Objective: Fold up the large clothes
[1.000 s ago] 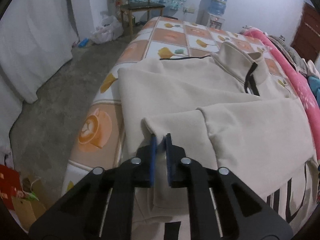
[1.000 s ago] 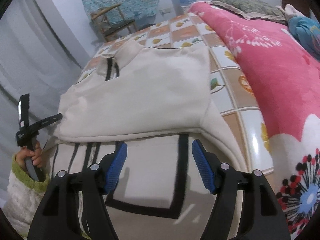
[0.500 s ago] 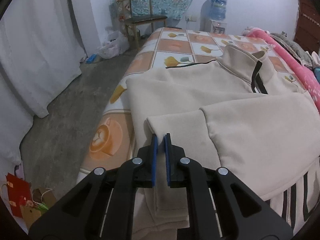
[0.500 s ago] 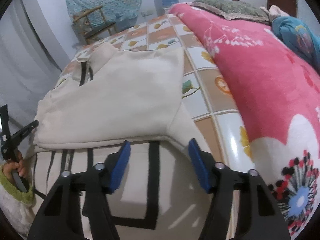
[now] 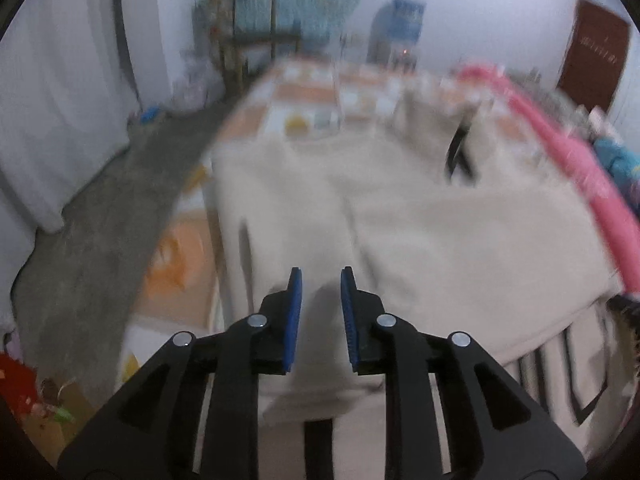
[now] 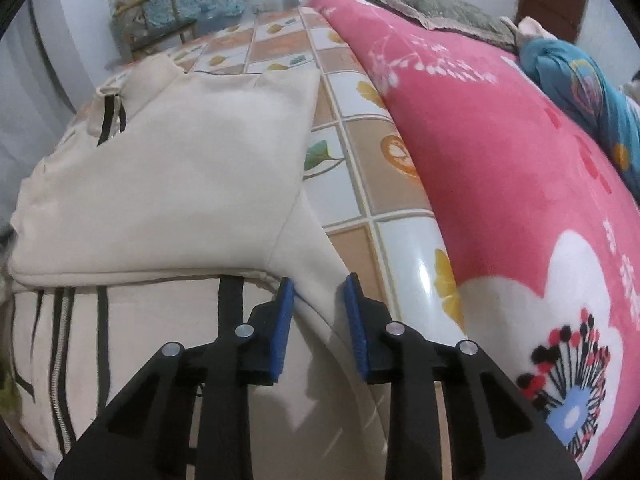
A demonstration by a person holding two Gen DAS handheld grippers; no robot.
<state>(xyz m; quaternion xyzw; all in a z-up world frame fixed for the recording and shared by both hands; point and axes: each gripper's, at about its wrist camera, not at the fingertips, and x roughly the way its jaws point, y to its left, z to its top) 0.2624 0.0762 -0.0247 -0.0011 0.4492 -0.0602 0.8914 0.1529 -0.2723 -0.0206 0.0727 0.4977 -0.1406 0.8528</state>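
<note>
A cream zip-up jacket (image 5: pixel 440 232) with black stripes lies spread on the bed, both sleeves folded across its body. In the blurred left wrist view my left gripper (image 5: pixel 320 292) hovers over the folded sleeve (image 5: pixel 280 232). Its jaws are opening and the pads are clear of the cloth. In the right wrist view my right gripper (image 6: pixel 319 292) sits at the right side edge of the jacket (image 6: pixel 180 168), by its striped lower part. Its jaws are closing, with the cloth's edge lying between them but not pinched.
The bed carries a tiled leaf-print sheet (image 6: pixel 360 168). A pink flowered blanket (image 6: pixel 500 160) is heaped along its right side, with a blue garment (image 6: pixel 580 80) behind. Bare grey floor (image 5: pixel 100 220) lies left of the bed. A wooden chair (image 5: pixel 256 40) and a water dispenser (image 5: pixel 396 28) stand at the far wall.
My left gripper has let go of the sleeve cuff and its jaws have parted. My right gripper has dropped to the jacket's right edge and its jaws have narrowed a lot.
</note>
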